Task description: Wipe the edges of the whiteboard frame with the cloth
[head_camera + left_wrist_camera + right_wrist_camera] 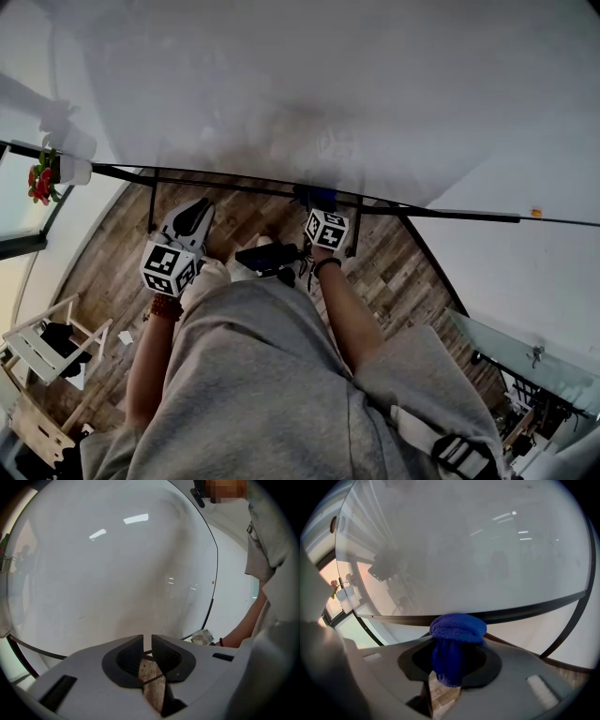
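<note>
**Blue cloth meets the whiteboard's bottom rail**

We hold the right gripper [457, 643] with its fingers [487, 660] clamped on a bunched blue cloth [458, 629]. The cloth's head bulges just past the fingertips and lies against the dark whiteboard frame [543, 603] under the whiteboard [117, 573]. We cannot tell how firmly it presses. The left gripper [146, 643] hangs alongside, its fingers a narrow gap apart with nothing between them and the frame just beyond their tips. We judge the bottom-edge wipe to be in hand. The next move calls for sliding the cloth along the rail, pressed ahead of the fingers, then on to the remaining edges.
</note>
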`<state>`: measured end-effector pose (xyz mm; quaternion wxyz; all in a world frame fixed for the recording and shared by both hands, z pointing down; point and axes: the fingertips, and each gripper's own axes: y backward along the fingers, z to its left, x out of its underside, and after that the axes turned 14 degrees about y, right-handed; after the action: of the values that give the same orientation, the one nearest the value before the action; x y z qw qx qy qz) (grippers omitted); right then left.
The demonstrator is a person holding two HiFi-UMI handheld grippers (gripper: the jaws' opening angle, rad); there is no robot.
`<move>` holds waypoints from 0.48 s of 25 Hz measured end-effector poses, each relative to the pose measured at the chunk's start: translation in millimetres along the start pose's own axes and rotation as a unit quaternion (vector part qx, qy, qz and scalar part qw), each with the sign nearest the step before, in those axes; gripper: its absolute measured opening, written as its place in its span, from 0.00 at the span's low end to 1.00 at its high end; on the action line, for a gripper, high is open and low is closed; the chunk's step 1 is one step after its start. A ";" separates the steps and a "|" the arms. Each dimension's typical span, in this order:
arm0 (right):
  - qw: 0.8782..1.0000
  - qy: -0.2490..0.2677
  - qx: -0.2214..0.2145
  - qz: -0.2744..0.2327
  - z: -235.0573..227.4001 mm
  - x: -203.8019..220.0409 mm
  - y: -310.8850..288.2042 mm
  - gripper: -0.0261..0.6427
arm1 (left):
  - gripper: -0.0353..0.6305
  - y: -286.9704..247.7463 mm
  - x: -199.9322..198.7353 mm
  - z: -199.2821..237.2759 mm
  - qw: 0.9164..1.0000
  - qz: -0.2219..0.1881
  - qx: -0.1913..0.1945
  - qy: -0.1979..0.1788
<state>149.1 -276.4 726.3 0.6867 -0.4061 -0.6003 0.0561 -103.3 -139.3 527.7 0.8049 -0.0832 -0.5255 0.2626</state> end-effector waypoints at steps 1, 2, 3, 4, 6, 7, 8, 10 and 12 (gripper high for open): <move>1.000 -0.001 0.001 0.001 1.0 -0.1 0.1 0.24 | 0.15 1.3 -0.7 2.2 1.000 -0.001 -0.001 0.001; 1.000 -0.002 0.002 0.002 2.4 -0.4 0.0 0.24 | 0.15 2.6 -1.5 4.7 1.000 -0.001 -0.002 0.002; 1.000 -0.002 0.002 0.003 4.1 -0.7 -0.6 0.24 | 0.15 3.8 -2.5 7.6 1.000 -0.002 -0.002 0.003; 1.000 -0.002 0.003 0.004 5.9 -0.9 -1.3 0.24 | 0.14 4.9 -3.2 10.4 1.000 -0.003 -0.003 0.004; 1.000 -0.002 0.002 0.006 9.0 -0.8 -2.5 0.24 | 0.15 6.6 -3.7 14.7 1.000 -0.004 -0.003 0.007; 1.000 -0.002 0.001 0.007 10.4 -0.8 -2.9 0.24 | 0.15 7.3 -3.9 16.1 1.000 -0.005 -0.003 0.008; 1.000 -0.003 0.000 0.008 12.0 -0.9 -3.2 0.24 | 0.15 8.1 -4.3 17.3 1.000 -0.005 -0.004 0.009; 1.000 -0.004 -0.001 0.009 15.9 -2.1 -4.1 0.24 | 0.15 9.6 -5.9 19.7 1.000 -0.006 -0.004 0.010; 1.000 -0.006 -0.001 0.009 20.9 -3.8 -5.8 0.24 | 0.15 10.9 -8.1 23.1 1.000 -0.006 -0.003 0.010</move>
<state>127.5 -272.1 725.8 0.6825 -0.4116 -0.6006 0.0637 -129.9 -137.5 526.8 0.8117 -0.0848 -0.5185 0.2550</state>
